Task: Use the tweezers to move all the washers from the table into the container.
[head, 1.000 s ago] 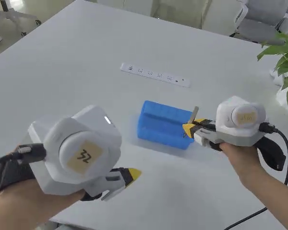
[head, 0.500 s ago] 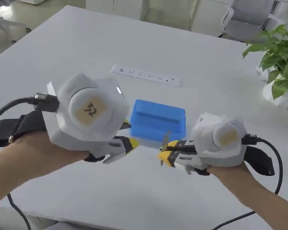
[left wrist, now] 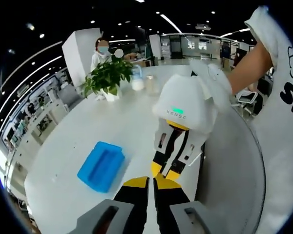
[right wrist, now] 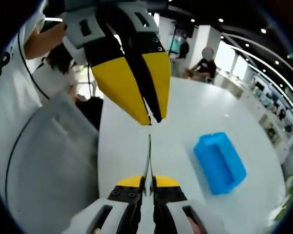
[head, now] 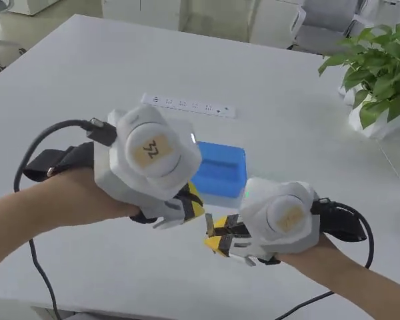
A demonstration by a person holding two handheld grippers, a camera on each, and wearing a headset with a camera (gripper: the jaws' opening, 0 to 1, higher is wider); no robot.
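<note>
Blue container point(head: 220, 173) now lies beyond your right gripper point(head: 215, 241), which, pinching the tweezers point(right wrist: 149, 153), you've pulled back to meet the left gripper point(head: 195, 205), pressed together empty. Looks like a regrip, not a drop.

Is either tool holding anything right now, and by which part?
The right tool is shut on the tweezers, clamping them partway along; their slim end sticks forward past the jaws. The left tool is shut on nothing.

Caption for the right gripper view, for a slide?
The right gripper, shut on tweezers, points them at the shut left gripper; blue container on white table.
</note>
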